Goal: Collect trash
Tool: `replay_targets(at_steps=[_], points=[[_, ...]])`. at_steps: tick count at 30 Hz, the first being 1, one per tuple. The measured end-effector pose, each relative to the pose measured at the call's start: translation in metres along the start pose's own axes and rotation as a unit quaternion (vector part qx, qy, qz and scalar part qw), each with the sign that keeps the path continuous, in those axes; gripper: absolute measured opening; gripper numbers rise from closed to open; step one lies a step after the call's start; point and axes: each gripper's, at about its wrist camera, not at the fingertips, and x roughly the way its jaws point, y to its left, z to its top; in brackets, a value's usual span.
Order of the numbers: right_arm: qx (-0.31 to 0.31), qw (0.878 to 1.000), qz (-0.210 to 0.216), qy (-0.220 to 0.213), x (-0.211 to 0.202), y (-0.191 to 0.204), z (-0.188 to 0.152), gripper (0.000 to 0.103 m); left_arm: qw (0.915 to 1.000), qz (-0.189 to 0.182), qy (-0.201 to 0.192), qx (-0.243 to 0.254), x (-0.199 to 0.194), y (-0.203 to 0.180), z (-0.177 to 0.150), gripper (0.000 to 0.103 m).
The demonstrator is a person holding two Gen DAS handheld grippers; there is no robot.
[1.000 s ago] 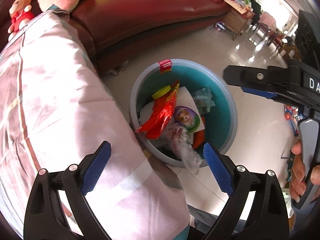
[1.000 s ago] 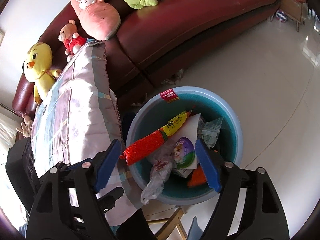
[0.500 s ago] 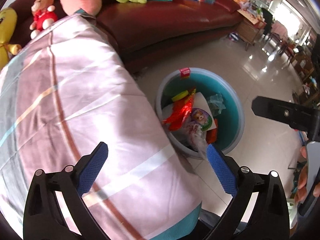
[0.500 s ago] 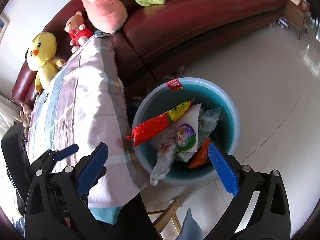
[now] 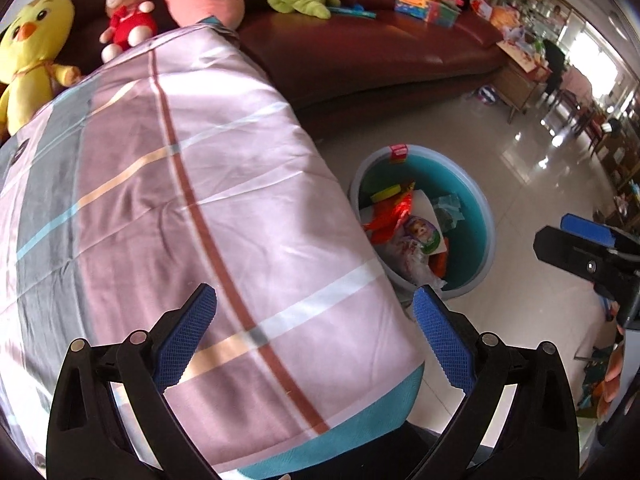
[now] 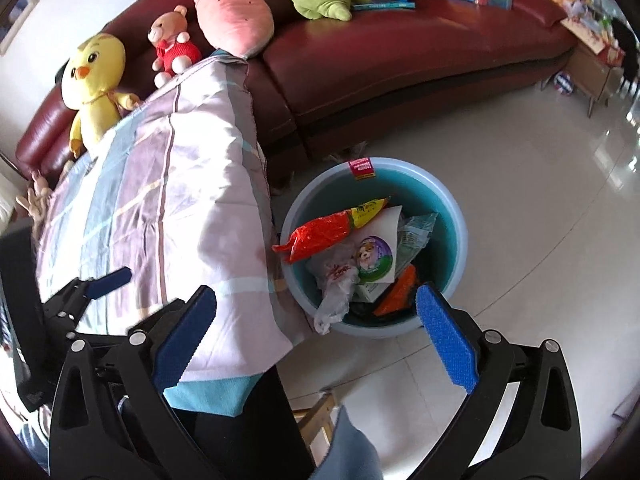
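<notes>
A round teal basin point(image 6: 448, 208) point(image 5: 476, 216) stands on the tiled floor and holds trash: a red and yellow snack bag point(image 6: 328, 228), a clear plastic bag point(image 6: 334, 284) hanging over its rim, a round cartoon pack point(image 6: 370, 258) and an orange wrapper point(image 6: 396, 292). My right gripper point(image 6: 316, 338) hangs above the basin's near rim, open, nothing between its blue pads. My left gripper point(image 5: 316, 338) is open and empty over a plaid cloth point(image 5: 180, 200), left of the basin. The right gripper's finger point(image 5: 580, 248) shows at the left wrist view's right edge.
A dark red sofa point(image 6: 400, 40) curves behind the basin, with plush toys point(image 6: 92, 80) and boxes on it. The plaid cloth point(image 6: 160, 200) covers a raised surface beside the basin. A wooden side table point(image 5: 520, 76) stands far right. A hand point(image 5: 614, 368) is at the right edge.
Both grippers have risen and drawn back from the basin, which looks smaller and farther. The right gripper's jaws widened. The plaid cloth now fills more of both views.
</notes>
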Motion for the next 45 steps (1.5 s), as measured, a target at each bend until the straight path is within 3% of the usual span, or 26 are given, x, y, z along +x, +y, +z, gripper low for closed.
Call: replay_targets(at_steps=[18,45], points=[[-0.042,0.999,-0.01,-0.005,-0.019,0.036,-0.013,0.096,0.9986,0.015,-0.038,-0.034,-0.035,0.027,-0.011,0.099],[-0.032,0.999,-0.019,0.012,-0.006,0.034,-0.012,0.096,0.997,0.03,-0.051,-0.05,-0.034,0.036,-0.012,0.099]])
